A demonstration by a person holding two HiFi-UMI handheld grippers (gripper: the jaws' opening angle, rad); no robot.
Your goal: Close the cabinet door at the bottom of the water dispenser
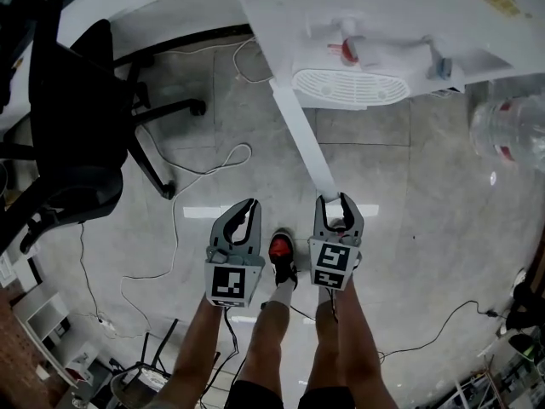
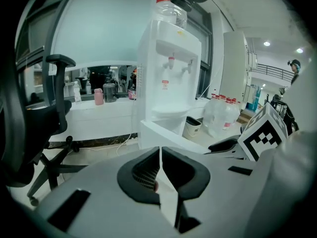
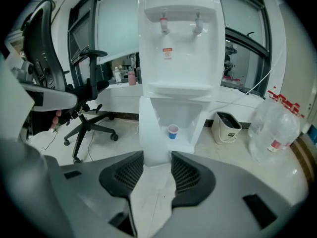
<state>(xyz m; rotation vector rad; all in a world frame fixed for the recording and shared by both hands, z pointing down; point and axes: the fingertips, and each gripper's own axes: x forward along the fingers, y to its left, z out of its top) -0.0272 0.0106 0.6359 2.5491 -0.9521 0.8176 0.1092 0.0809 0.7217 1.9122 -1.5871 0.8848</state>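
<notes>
Grey tiled floor (image 1: 409,228), with loose cables (image 1: 213,164) trailing over it. A white water dispenser (image 3: 178,58) stood in front of large windows. A black office chair (image 1: 77,143) stood well off to the left of both sets of jaws. Clear water bottles (image 3: 275,128) and a small waste bin (image 3: 227,127) stood on the floor beyond the right jaws, to their right.

Cabinet door (image 3: 154,133): open at the base of the dispenser, swung out toward the person. It was seen nearly edge-on, straight ahead of the right jaws. The open compartment lay just beyond those jaws and slightly right. A small cup (image 3: 172,131) stood inside it.

Right gripper (image 3: 157,157): jaws about half closed, one on each side of the door's free edge. Both pads lay against the panel. It gripped the door and nothing else.

Left gripper (image 2: 160,150): jaws together, with only a hairline seam between the pads and nothing held. It was beside the right gripper, apart from it, and clear of the door. The dispenser stood ahead of these jaws.

Head view: the two grippers were side by side above the floor. The person's red shoe (image 1: 282,250) was between them.
</notes>
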